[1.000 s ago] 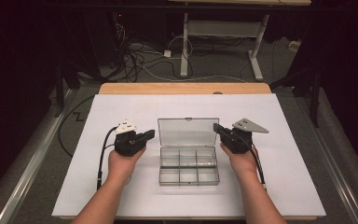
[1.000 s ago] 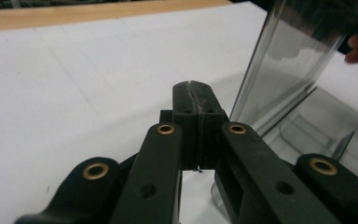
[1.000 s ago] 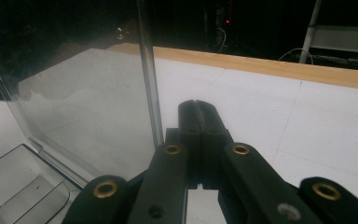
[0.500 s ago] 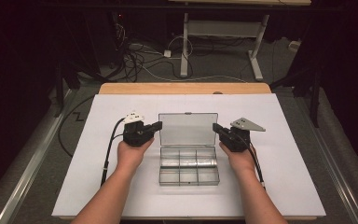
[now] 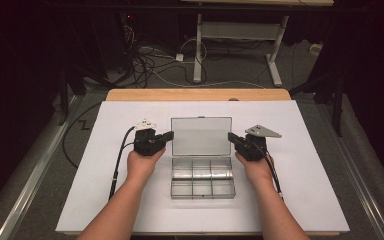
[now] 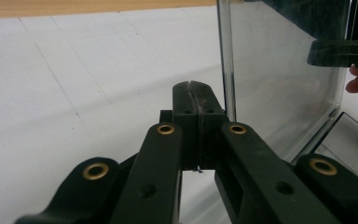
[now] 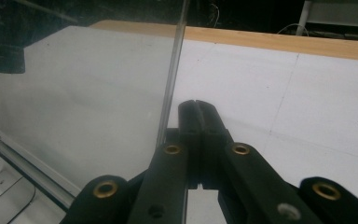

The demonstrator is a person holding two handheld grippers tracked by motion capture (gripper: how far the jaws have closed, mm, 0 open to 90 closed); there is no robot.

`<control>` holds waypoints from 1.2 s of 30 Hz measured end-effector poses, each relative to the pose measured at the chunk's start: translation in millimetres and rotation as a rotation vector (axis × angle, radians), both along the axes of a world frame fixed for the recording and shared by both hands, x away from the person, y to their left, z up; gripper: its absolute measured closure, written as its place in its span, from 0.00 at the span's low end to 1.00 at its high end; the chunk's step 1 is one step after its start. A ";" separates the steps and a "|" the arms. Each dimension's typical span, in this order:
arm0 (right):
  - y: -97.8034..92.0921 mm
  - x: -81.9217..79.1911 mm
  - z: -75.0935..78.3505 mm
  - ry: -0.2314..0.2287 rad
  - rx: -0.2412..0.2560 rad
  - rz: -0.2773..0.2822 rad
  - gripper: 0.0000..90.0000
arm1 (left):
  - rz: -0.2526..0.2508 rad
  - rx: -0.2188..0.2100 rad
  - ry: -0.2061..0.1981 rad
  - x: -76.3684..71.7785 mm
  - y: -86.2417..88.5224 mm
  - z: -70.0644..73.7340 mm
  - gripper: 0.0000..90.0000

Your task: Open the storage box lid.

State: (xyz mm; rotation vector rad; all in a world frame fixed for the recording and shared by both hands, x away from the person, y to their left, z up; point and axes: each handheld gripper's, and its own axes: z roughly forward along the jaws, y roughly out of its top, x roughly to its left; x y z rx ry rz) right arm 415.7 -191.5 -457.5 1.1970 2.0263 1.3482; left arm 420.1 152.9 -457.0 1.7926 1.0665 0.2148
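Note:
A clear plastic compartment box (image 5: 202, 179) lies open mid-table, its lid (image 5: 201, 136) standing upright behind the tray. My left gripper (image 5: 168, 135) sits at the lid's left edge, its jaws pressed together with nothing between them. In the left gripper view the shut left gripper (image 6: 196, 87) ends just beside the lid's edge (image 6: 225, 60). My right gripper (image 5: 231, 138) is at the lid's right edge. In the right gripper view the right gripper (image 7: 197, 105) is likewise shut and empty, next to the lid's edge (image 7: 172, 70). I cannot tell whether either touches the lid.
The box rests on a white sheet (image 5: 105, 190) over a wooden table (image 5: 195, 94). Each gripper trails a black cable (image 5: 120, 155) toward the person. Behind the table, on the floor, lie cables (image 5: 150, 65) and stands a desk frame (image 5: 275, 60).
My left gripper has moved right and slightly forward, up to the lid's left edge. The right gripper has barely shifted.

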 end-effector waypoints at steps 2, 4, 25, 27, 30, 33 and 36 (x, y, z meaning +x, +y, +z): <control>0.5 2.0 -0.7 0.013 -0.001 -0.006 1.00 | 0.002 0.000 0.011 1.7 -0.1 -2.1 0.97; 0.6 4.1 -1.6 0.026 -0.002 -0.008 1.00 | 0.006 -0.016 0.031 4.1 0.3 -4.3 0.97; 2.9 14.3 -19.6 0.134 -0.037 -0.022 1.00 | 0.015 0.093 0.106 11.5 -8.1 -21.5 0.97; 3.1 14.7 -21.5 0.149 -0.043 -0.025 1.00 | 0.016 0.100 0.113 11.9 -8.3 -22.5 0.97; 3.1 15.3 -23.4 0.161 -0.048 -0.018 1.00 | 0.017 0.110 0.127 12.9 -9.4 -24.6 0.97; 3.3 15.4 -25.2 0.172 -0.061 -0.018 1.00 | 0.020 0.123 0.140 13.5 -11.3 -27.1 0.97; 3.6 15.4 -25.7 0.178 -0.066 -0.020 1.00 | 0.017 0.134 0.151 14.2 -12.3 -29.1 0.97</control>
